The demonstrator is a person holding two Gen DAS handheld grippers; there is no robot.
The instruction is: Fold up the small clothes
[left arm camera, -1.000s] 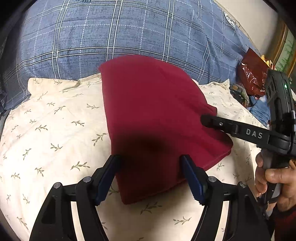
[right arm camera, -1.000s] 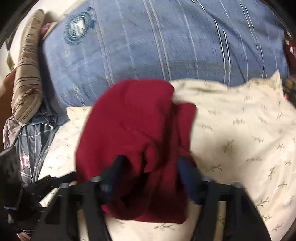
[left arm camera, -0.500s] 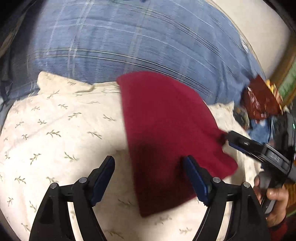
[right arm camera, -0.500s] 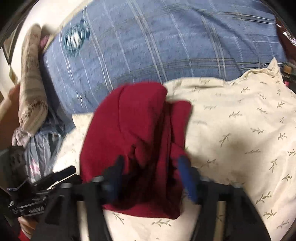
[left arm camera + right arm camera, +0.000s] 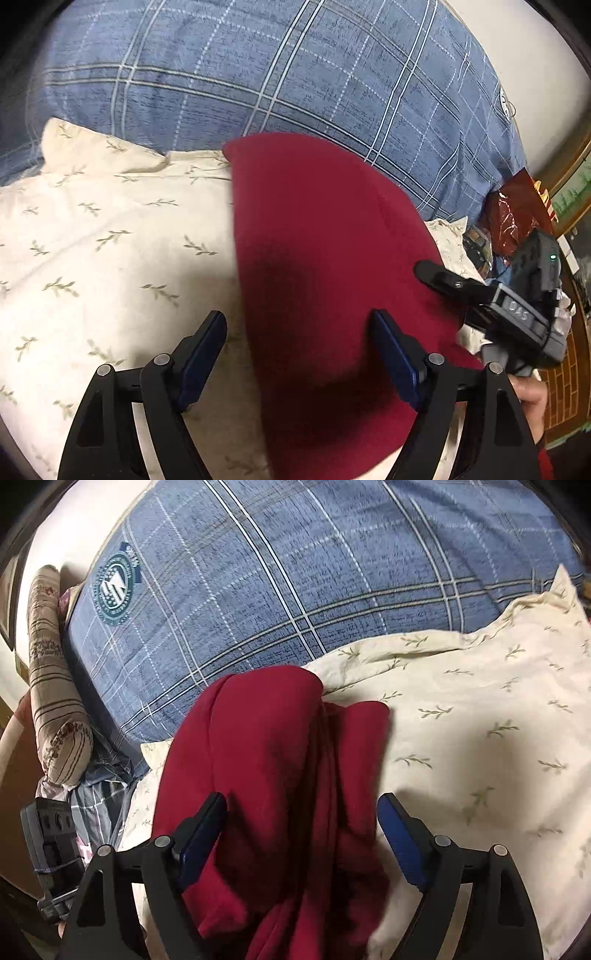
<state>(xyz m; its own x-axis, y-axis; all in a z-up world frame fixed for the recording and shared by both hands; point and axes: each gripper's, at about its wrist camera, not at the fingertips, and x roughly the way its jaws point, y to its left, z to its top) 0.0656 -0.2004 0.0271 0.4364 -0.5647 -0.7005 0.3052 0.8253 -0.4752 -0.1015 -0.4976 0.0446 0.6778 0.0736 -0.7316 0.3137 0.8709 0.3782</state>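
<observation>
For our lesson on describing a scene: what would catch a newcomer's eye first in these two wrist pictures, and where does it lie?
First, the dark red folded cloth garment, lying on the cream leaf-print pillow in the middle of both views. Behind them spreads the broad blue plaid blanket with its round crest. The left claw and the right claw stand open over the near edge of the garment, their jaws having just widened and pressing nothing.

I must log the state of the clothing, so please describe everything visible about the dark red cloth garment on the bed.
The dark red cloth garment is plain, soft, matte fabric, folded over itself with a rounded far end and a loose ridge of layers along one side. It lies on the cream leaf-print pillow, its far end reaching the blue plaid blanket. Its near part lies between the open pads of both the left gripper and the right gripper; neither clamps it.
</observation>
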